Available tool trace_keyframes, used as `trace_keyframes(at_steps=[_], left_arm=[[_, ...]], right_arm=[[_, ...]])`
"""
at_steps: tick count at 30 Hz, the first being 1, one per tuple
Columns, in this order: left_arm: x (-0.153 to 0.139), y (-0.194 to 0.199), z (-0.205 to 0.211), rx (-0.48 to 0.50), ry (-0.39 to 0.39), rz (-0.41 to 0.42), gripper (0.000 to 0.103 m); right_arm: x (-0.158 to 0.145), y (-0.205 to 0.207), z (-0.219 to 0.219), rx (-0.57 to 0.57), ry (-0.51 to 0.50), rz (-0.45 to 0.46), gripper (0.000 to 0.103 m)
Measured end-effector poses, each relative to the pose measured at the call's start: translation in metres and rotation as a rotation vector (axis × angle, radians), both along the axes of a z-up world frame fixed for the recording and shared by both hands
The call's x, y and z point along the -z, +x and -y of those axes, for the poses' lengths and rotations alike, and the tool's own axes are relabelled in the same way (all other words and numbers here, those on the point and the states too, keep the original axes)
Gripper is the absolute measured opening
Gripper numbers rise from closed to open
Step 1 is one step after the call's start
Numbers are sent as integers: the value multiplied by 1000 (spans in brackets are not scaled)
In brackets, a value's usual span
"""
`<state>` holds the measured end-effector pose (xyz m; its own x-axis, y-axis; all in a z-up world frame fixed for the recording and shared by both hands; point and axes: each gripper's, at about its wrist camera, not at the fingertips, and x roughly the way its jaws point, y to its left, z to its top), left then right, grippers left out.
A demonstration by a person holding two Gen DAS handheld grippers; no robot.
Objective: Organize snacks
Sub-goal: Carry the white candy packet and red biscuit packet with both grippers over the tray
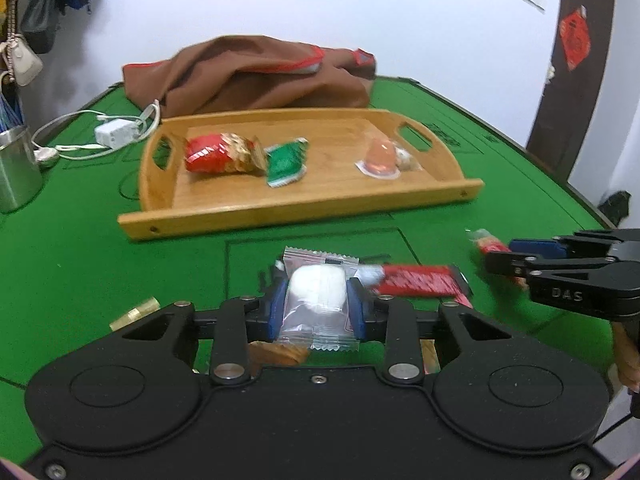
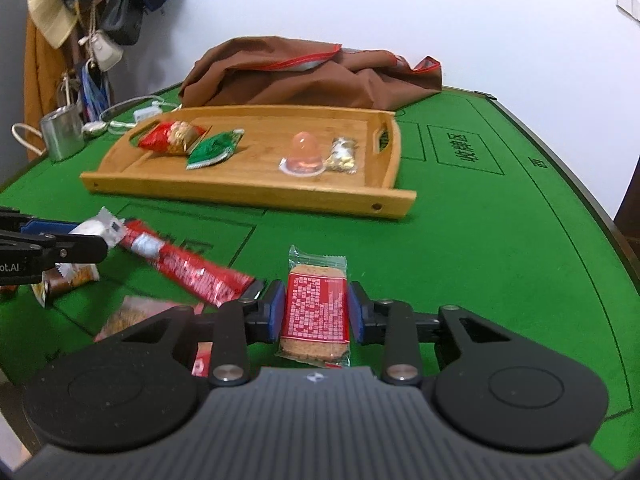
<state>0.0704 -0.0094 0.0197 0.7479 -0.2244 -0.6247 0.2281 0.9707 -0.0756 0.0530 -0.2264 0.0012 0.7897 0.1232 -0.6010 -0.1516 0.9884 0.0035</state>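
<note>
Left wrist view: the left gripper (image 1: 316,308) pinches a clear-wrapped white snack (image 1: 317,294), with a long red packet (image 1: 420,280) lying just beside it. The right gripper (image 2: 316,310) clamps a red-labelled biscuit pack (image 2: 314,312). Toward the green table's (image 2: 500,240) far edge, the wooden tray (image 1: 300,210) holds 4 snacks; a brown cloth (image 1: 256,76) sits behind it. Open felt stretches between grippers and tray.

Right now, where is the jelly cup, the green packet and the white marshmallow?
Jelly cup (image 2: 306,148): right wrist view, on its orange dome.
Green packet (image 2: 214,147): right wrist view, middle of the wrapper.
White marshmallow packet (image 1: 317,290): left wrist view, on the white sweet.
</note>
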Motion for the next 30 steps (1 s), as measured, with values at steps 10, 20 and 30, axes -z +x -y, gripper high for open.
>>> trace_keyframes(at_steps=[10, 20, 30], left_arm=[[-28, 30, -15, -54, -10, 50, 30], [-51, 88, -40, -124, -79, 23, 30], [-55, 167, -42, -148, -106, -51, 30]], right_arm=[[-24, 30, 10, 44, 48, 21, 38], [-46, 87, 19, 74, 143, -23, 38], [-53, 173, 10, 63, 218, -136, 38]])
